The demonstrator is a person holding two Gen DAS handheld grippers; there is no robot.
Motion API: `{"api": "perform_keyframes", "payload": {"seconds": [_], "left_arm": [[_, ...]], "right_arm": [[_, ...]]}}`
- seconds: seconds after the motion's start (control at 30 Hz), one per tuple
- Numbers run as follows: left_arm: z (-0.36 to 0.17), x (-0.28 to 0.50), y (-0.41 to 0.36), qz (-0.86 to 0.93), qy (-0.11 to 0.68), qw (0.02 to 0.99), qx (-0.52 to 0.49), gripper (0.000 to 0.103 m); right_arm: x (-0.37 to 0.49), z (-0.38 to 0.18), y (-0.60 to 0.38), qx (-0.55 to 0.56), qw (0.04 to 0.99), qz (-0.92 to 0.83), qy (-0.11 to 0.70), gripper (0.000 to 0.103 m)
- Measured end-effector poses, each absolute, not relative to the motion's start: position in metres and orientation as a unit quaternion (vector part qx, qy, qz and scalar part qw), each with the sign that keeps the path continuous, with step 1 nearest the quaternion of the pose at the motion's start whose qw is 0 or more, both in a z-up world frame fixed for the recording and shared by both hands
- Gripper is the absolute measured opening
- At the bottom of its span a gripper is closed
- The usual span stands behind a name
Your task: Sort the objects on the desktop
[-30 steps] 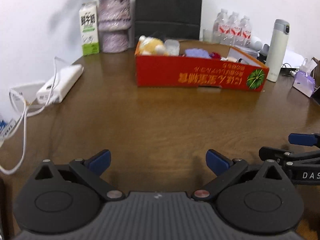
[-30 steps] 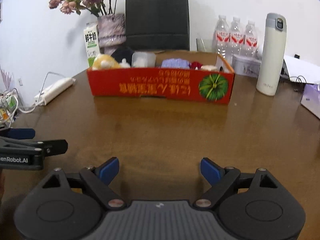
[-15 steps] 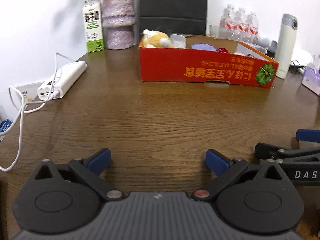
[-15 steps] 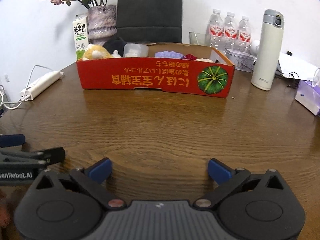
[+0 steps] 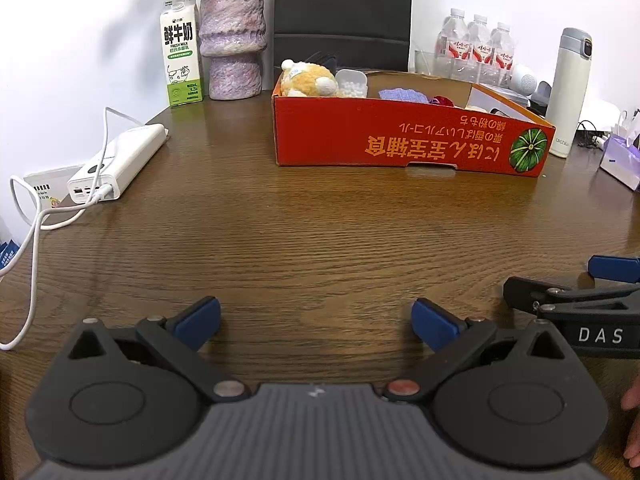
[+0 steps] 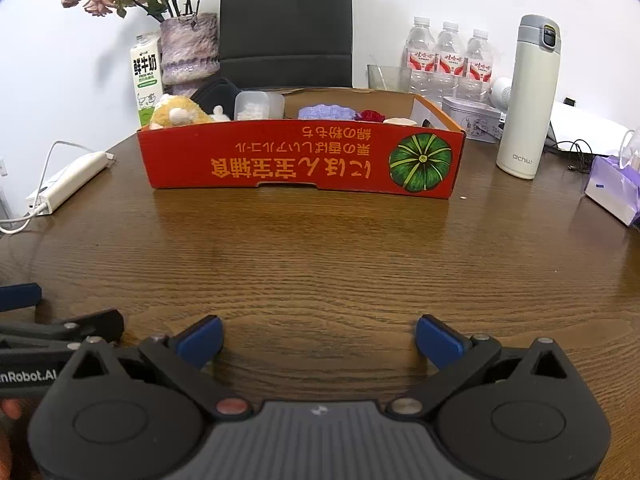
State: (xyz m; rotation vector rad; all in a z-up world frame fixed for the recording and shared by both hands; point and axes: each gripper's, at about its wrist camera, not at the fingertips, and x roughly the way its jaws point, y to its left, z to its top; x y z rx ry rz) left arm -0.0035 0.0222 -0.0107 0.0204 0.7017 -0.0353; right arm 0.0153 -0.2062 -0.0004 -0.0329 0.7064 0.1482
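Brown round table (image 6: 320,264), white wall behind, and the red box (image 6: 300,156) near the far edge already holds a plush toy (image 6: 176,112), a tub and cloths. Both the left gripper (image 5: 316,320) and right gripper (image 6: 318,338) hover at the near edge, jaws spread wide, holding nothing. Reaching across, either one could shove the light box into the flask (image 6: 528,96) at the box's right corner.

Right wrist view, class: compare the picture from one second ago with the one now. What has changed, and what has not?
The right gripper has spread its fingers a little wider; nothing lies between them, and nothing was taken or released. The view has tipped slightly, so the red box sits a bit lower in the picture. The box, its contents, the white flask and the left gripper, open and empty, stay as they were.
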Motion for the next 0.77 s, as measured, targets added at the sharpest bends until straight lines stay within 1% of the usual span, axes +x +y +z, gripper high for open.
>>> {"api": "perform_keyframes", "payload": {"seconds": [0.77], "left_arm": [[-0.0099,-0.0062,0.0208,-0.017,0.343,0.939,0.010,0.103]], "right_arm": [[0.0140,-0.0003,-0.2060,-0.016,0.935,0.076,0.345,0.103]]}}
